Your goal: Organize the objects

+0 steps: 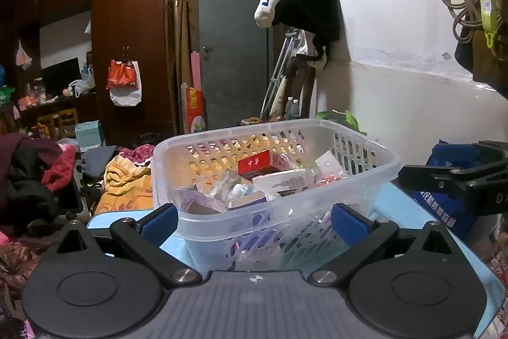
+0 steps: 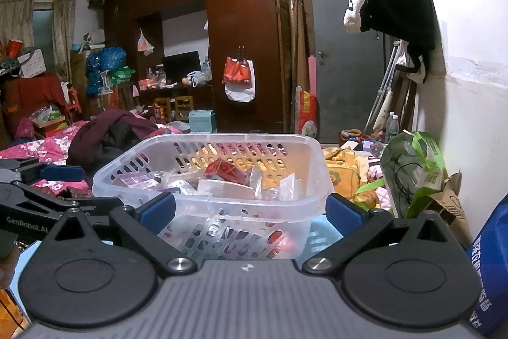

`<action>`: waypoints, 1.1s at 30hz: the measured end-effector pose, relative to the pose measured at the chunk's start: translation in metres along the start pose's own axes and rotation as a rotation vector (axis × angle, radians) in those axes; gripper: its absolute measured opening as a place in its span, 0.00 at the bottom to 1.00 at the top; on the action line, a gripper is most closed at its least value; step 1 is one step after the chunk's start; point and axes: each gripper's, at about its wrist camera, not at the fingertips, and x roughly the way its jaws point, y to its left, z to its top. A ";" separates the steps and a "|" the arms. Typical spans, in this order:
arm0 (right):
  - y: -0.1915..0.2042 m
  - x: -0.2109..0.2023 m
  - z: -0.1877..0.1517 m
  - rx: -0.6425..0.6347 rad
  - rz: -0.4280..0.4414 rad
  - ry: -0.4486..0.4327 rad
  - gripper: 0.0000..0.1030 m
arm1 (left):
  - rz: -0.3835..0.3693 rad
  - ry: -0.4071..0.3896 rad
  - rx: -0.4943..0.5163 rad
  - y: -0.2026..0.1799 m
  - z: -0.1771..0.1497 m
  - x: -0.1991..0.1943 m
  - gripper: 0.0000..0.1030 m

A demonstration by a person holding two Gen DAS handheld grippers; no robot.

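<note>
Left claw gapes wide, holding nothing; the clear perforated basket sits dead ahead on the blue table, its near wall between the pads, packets and a red box inside. Right claw, equally wide and empty, faces the same basket, long axis running across.

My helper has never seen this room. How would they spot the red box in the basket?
Find the clear plastic basket on the light blue surface. The red box lies on top of the pile inside, toward the far wall. It alone is solid red with white characters; its neighbours are clear packets.
</note>
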 end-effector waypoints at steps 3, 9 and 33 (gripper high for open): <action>0.001 0.000 0.000 0.000 0.000 0.000 1.00 | -0.003 -0.003 0.001 0.000 0.000 -0.001 1.00; 0.001 0.000 -0.001 0.001 0.001 -0.001 1.00 | -0.006 -0.004 0.001 0.000 -0.001 -0.002 1.00; 0.002 0.001 -0.006 0.010 0.012 0.006 1.00 | -0.015 -0.015 -0.019 0.003 0.004 -0.005 1.00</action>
